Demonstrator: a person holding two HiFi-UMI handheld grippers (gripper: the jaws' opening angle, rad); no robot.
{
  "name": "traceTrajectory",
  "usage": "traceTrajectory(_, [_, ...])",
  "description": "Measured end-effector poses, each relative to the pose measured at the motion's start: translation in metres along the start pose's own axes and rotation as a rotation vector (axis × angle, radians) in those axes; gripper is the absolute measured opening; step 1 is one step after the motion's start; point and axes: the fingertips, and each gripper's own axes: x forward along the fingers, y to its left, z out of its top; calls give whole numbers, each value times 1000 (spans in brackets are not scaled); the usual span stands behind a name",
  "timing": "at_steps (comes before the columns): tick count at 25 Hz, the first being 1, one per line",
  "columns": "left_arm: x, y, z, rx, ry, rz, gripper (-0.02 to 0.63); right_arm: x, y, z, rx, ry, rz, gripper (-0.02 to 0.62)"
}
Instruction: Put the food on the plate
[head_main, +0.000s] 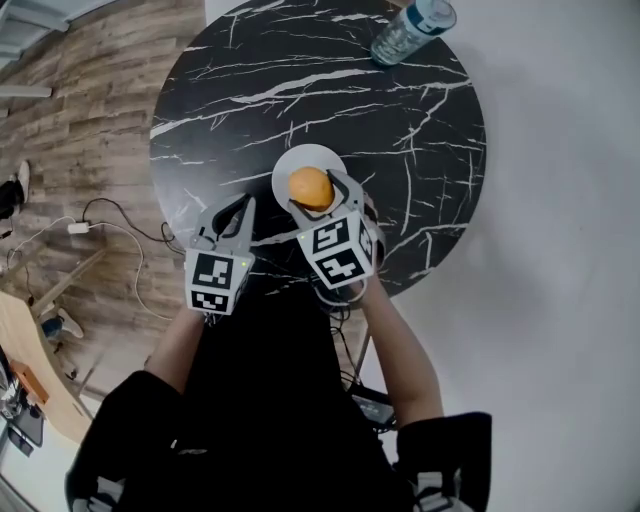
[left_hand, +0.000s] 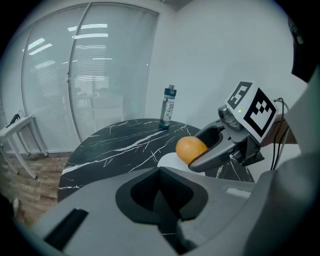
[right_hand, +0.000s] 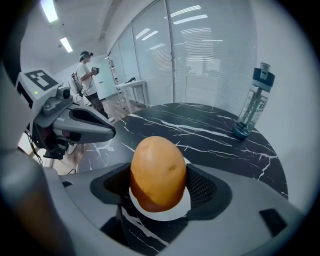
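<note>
— On the table (head_main: 400, 120), head view: where is the food (head_main: 310, 186)?
— Above the white plate (head_main: 300, 158), gripped by my right gripper (head_main: 314, 192). Left gripper view: my left gripper (left_hand: 160, 175) closed on nothing, farther off. Right gripper view: jaws clamp the food upright, plate directly beneath; contact undetermined.

A round black marble table (head_main: 400, 130) veined with white carries two things. A small white plate (head_main: 296, 164) lies flat near the table's near edge, about midway along it. A clear bottle (head_main: 412, 30) with a dark blue cap stands upright at the far edge, well apart from the plate, with bare marble between them.
</note>
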Motion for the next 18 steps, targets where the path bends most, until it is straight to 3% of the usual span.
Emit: traceTrajectory(18, [15,7,-19,-56,20,37,0,34,-5,-24,-2,89,27,328])
